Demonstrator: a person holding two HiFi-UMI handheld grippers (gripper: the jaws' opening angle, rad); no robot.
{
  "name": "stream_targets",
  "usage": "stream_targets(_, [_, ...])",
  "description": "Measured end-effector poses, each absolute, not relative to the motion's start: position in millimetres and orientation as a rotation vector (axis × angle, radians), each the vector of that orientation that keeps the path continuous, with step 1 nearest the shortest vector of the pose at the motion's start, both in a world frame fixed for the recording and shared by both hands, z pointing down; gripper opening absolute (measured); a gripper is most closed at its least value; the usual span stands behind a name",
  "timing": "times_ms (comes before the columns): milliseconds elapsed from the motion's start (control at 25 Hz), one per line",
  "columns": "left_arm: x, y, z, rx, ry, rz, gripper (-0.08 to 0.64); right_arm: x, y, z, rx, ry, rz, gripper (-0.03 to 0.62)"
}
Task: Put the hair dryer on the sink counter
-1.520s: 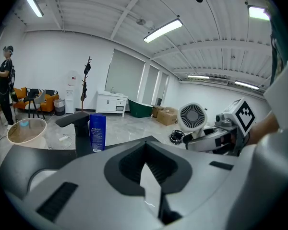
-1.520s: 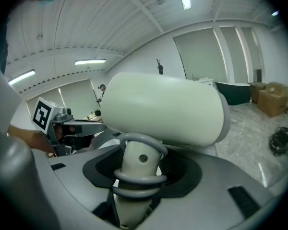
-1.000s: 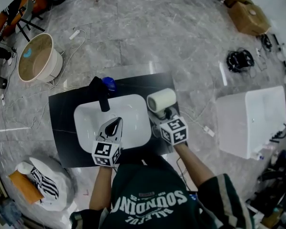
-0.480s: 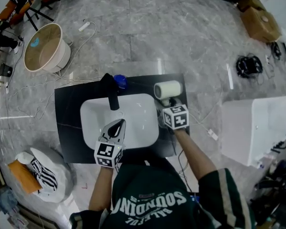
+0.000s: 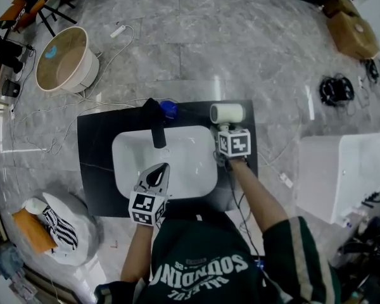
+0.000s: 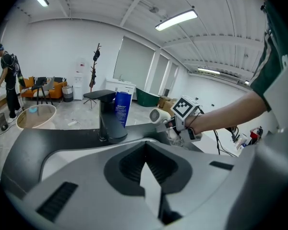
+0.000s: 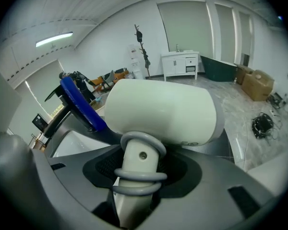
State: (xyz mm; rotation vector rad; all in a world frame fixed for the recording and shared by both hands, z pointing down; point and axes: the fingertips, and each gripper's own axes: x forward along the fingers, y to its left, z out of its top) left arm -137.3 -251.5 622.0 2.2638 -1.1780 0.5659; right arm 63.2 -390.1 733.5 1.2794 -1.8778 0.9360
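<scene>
Black sink counter point(image 5: 96, 170) stands on grey marble floor point(image 5: 253, 49).

Dark green shirt point(image 5: 196, 249), white lettering, pale-striped sleeve point(image 5: 302, 253).

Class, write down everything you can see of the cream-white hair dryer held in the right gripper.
The cream-white hair dryer looks like smooth plastic: a fat, rounded barrel set crosswise on a round handle, which bears a small screw hole and grey loops, probably its cord. The right gripper is shut on the handle, barrel beyond the jaws. It is over the black counter at its far right corner, right of the white basin. Whether it touches the counter cannot be told.
</scene>
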Motion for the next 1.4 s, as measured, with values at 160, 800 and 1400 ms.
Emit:
stream_targets(160, [-136.6,-254.0,622.4,2.261,-1.171,0.562,0.0,63.3,-394.1,743.7,1.263,-1.826,0.957,0.216])
stream_targets(800, [-133.9,-257.6,635.3,2.252,-1.115,0.561,0.0,58.0,-390.2,762.6,1.199,-1.709,1.002,0.235])
stream_targets(1400, [-133.9,-247.0,614.5,2.267,-1.203,0.541,0.0,71.3,-368.0,710.9,1.207,-1.85,0.79,0.226])
